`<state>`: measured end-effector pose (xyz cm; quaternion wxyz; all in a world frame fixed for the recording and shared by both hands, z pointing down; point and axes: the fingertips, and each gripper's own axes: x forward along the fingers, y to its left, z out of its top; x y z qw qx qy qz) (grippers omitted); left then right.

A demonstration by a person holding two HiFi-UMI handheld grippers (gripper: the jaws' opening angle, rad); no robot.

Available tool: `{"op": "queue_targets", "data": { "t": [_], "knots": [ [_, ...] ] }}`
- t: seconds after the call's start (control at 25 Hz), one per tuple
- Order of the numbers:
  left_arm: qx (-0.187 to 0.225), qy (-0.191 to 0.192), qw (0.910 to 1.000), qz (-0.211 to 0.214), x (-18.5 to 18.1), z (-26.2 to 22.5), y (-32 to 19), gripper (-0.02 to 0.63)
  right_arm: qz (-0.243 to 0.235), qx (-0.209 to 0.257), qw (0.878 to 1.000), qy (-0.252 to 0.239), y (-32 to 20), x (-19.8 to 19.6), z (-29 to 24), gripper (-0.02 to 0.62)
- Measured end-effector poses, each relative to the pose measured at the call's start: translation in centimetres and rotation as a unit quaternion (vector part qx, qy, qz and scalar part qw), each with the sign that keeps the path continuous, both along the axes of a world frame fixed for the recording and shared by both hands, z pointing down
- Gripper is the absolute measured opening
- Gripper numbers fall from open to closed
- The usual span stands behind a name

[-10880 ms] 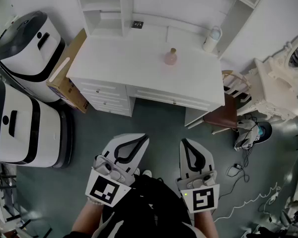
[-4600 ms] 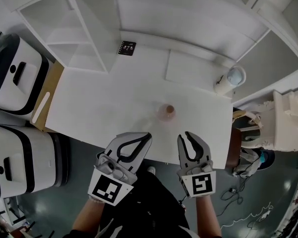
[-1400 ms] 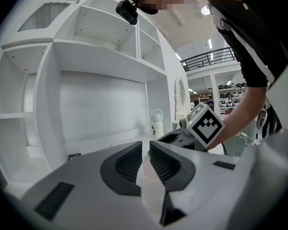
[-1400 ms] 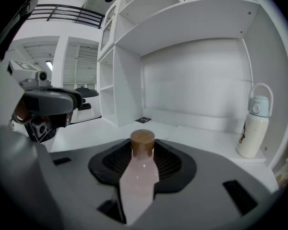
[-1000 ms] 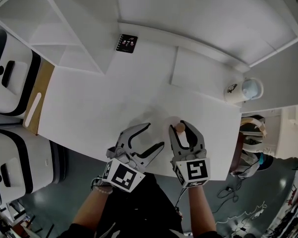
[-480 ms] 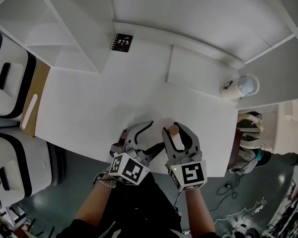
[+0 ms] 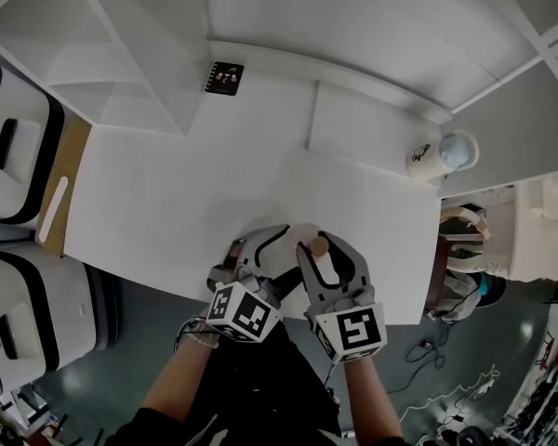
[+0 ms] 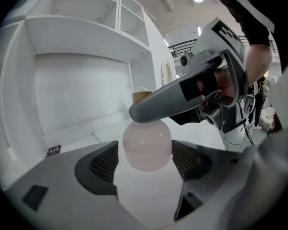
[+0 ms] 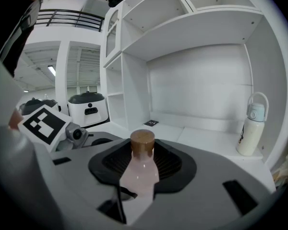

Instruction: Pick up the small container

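The right gripper's [image 9: 142, 163] jaws are clenched on the neck of the small container [image 8: 147, 146], which stands on the desk [image 7: 167, 203]; its round body sits between the left gripper's [image 8: 145, 164] released, wide-spread jaws, clear of both pads

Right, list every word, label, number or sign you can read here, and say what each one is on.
No text here can be read.
black card on the desk: print too small to read.
white bottle: dark mark on its side, too blurred to read.
square markers: black-and-white patterns only, no words.
small container: no label shows.
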<state>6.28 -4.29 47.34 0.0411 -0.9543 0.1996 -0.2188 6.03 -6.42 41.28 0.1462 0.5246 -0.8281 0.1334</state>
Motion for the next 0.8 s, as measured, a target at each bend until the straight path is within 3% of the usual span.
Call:
{"op": "queue_targets", "data": {
  "t": [0.56, 0.8],
  "knots": [
    [0.039, 0.003, 0.9991, 0.014, -0.5, -3.8, 2.4, 0.336, -0.009, 0.028, 0.999, -0.011, 2.7, -1.0, -3.6, 0.146],
    [0.035, 0.015, 0.9992, 0.011, -0.7, -5.8, 3.5, 0.333, -0.016, 0.041, 0.999, -0.007, 3.8, -1.3, -5.6, 0.146]
  ]
}}
